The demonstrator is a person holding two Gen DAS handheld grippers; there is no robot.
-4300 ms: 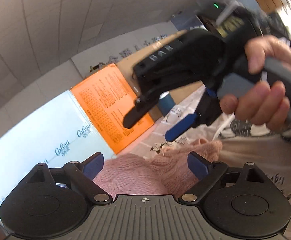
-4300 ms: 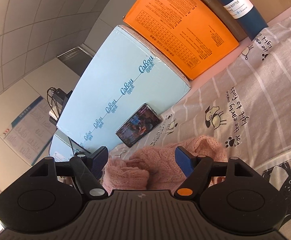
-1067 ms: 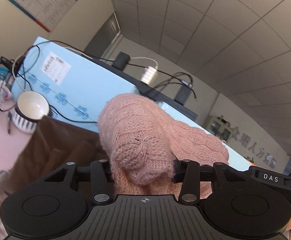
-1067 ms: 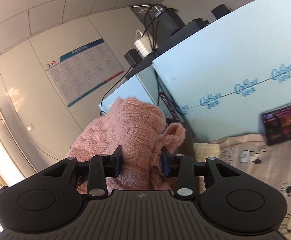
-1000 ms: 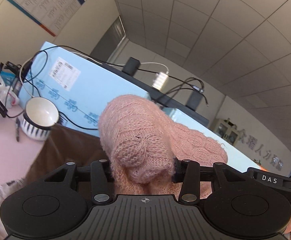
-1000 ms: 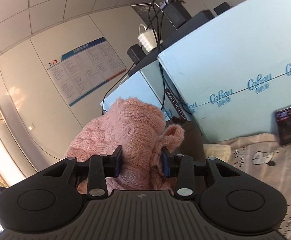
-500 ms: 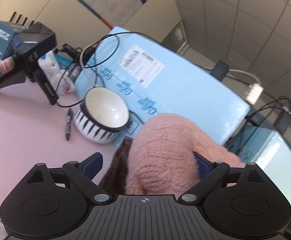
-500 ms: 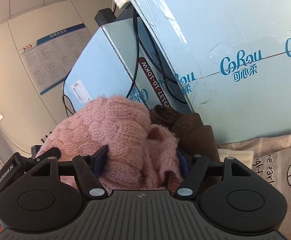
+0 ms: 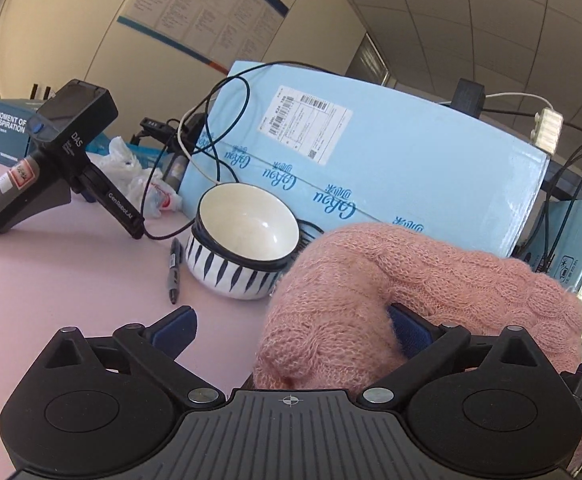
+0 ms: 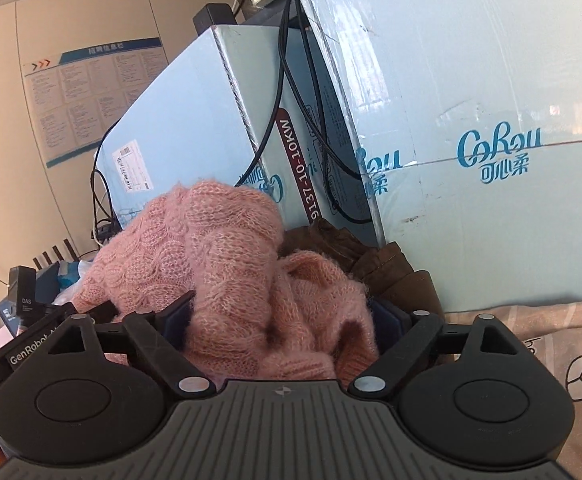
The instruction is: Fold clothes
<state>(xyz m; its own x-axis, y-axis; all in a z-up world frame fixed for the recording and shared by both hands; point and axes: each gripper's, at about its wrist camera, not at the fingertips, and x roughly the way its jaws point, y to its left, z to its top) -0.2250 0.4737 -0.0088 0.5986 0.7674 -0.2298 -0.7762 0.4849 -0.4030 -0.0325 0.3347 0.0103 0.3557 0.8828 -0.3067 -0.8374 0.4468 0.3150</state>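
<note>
Counting left to right on the pink tabletop (image 9: 71,264): one idle handheld gripper (image 9: 51,160), one marker pen (image 9: 174,268), one striped bowl (image 9: 243,240), one pink knitted sweater (image 9: 371,280), with two light-blue cartons behind. The left gripper (image 9: 291,332) has its fingers spread wide; the sweater drapes over the right finger (image 9: 407,328) only, clear of the left one. The right gripper (image 10: 283,320) is likewise spread, the sweater (image 10: 227,264) bunched between both fingers, lying atop one brown garment (image 10: 391,264).
</note>
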